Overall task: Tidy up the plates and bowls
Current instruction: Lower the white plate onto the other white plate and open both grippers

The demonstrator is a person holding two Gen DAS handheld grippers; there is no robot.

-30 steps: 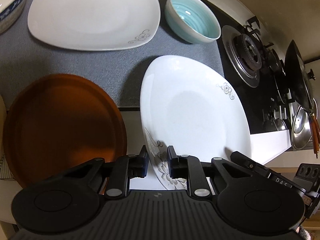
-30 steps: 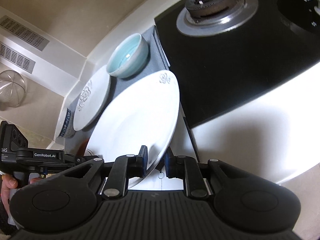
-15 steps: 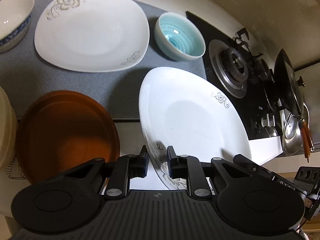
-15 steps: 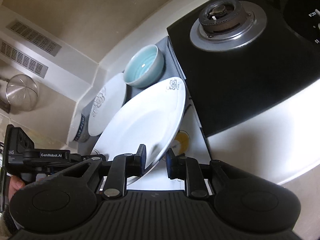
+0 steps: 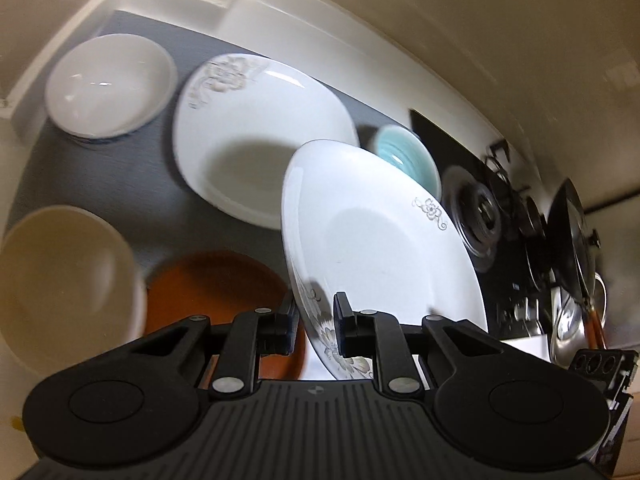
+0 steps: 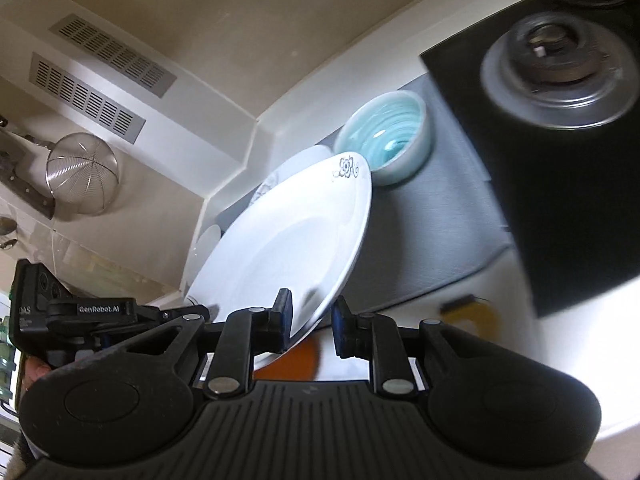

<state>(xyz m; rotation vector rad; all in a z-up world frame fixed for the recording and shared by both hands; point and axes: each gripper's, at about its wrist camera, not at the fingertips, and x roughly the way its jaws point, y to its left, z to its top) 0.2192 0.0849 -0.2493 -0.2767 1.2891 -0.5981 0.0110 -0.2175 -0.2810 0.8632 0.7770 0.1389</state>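
Observation:
A white flowered plate is held in the air, tilted, by both grippers at opposite rims. My left gripper is shut on its near rim. My right gripper is shut on the same plate at its other rim. A second white flowered plate lies on the grey mat below and beyond. A teal bowl sits behind the held plate and also shows in the right wrist view. A white bowl stands at the mat's far left.
An orange plate and a cream bowl sit near the counter's front left. A black gas hob with a burner and a pan is to the right; the burner also shows in the right wrist view. A wire strainer hangs on the wall.
Both grippers have lifted the held plate higher and carried it left and back, so it now partly overlaps the second flowered plate. The cream bowl has come into view.

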